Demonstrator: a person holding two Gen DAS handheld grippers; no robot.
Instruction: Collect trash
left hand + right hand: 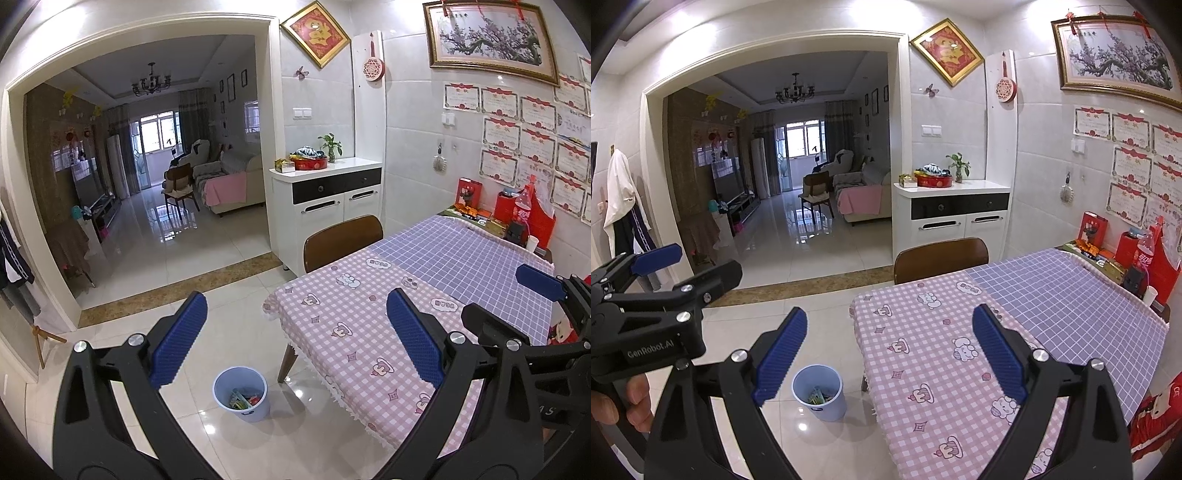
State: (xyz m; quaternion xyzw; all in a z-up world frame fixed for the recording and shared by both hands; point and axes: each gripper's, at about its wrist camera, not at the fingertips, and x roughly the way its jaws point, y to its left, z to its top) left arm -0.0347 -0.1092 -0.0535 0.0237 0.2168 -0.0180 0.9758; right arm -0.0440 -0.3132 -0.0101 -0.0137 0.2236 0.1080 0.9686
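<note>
Both tools sit closest to the lens, each with its blue-padded fingers spread wide and nothing between them: the left hand-held gripper (295, 339) frames the floor and the near edge of the surface (354, 325), and the right hand-held gripper (890, 354) does much the same from a spot further right. Going left to right, the open doorway gives onto the living room, then the pale blue trash bin (241, 393) stands on the tiled floor just beside the near corner of the surface, already holding colourful wrappers (242, 399). Next comes the brown chair (341, 242) pushed against the far end, then the pink and lavender checked cloths, and at the far right against the wall a cola bottle (522, 211), red boxes and a white paper cup (532, 243). Judging by the bare cloth and the filled bin, the collecting looks largely done, or between pickups; any next move would call for finding a remaining scrap and closing on it before carrying it over the bin. Only the right wrist view shows the person's left hand (624, 404) gripping its tool and the white jacket (622, 188) hanging by the doorway.
</note>
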